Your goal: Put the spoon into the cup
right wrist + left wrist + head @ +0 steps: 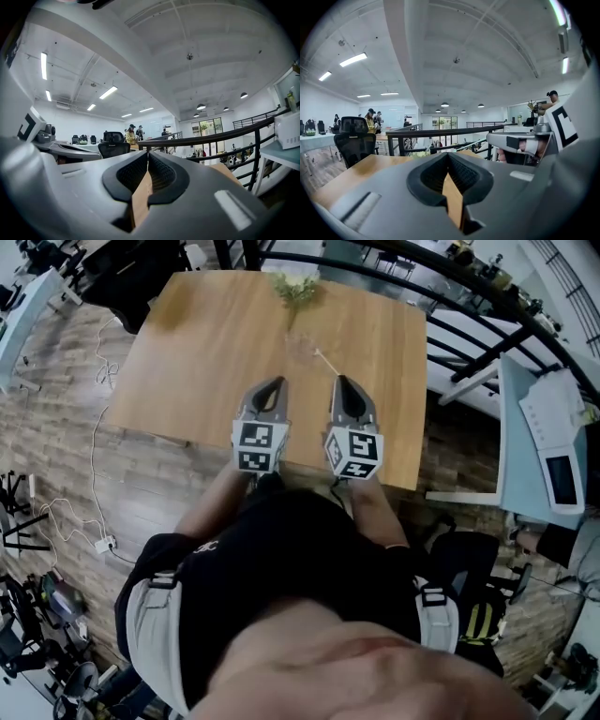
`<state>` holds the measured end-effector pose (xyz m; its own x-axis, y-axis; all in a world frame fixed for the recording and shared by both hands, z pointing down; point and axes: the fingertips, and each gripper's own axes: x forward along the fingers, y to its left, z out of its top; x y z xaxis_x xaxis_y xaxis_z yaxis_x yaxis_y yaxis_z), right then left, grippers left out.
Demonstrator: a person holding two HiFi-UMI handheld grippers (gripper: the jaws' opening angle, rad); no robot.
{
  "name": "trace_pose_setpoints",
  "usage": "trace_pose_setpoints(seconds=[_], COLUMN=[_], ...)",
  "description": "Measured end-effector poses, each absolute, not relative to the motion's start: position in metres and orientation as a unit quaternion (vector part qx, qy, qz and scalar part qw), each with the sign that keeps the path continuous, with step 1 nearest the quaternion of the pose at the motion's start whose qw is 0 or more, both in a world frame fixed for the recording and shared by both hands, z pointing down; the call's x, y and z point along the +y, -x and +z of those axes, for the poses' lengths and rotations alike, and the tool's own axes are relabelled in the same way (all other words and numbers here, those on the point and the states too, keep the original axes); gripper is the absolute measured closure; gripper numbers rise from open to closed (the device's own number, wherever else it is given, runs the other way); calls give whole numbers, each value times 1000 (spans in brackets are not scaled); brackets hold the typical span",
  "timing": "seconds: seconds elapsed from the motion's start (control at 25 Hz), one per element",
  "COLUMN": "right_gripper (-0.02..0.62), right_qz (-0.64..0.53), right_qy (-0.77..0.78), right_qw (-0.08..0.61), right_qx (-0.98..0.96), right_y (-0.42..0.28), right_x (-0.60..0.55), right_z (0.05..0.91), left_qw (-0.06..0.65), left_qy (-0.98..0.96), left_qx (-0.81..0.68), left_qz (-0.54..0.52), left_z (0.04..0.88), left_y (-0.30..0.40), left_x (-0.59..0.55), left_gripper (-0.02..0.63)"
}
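In the head view a clear glass cup stands mid-table, faint against the wood. A thin pale spoon slants from the cup's right side toward me; I cannot tell whether its far end rests in the cup. My left gripper and right gripper hover side by side over the near half of the wooden table, both shut and empty. The spoon's near end lies just ahead of the right gripper's tip. In the gripper views both cameras tilt upward, so the left gripper and right gripper show closed jaws, with neither cup nor spoon in sight.
A small bunch of white flowers sits at the table's far edge. A black railing runs behind and to the right. A pale desk with a device stands at the right. Cables trail on the wooden floor at the left.
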<state>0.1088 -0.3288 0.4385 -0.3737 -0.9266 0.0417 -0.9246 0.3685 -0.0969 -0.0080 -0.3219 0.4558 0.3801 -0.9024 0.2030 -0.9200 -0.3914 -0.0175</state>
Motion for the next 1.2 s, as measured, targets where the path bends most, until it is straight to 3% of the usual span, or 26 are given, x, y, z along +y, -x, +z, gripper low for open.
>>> trace_pose_setpoints(seconds=[1.0,1.2], right_gripper=[591,591], right_qz=[-86,-100], right_qy=[581,582], right_qw=[-98,-126], right_qx=[803,797], right_y=[-63,-55], right_x=[-490,-510], right_z=[503,526], left_qw=[94,131], left_qy=[-846,-848], left_qx=[-517,-506], left_qz=[87,93], left_z=[474,496], left_y=[56,62], left_x=[-465,-478], left_gripper=[594,594])
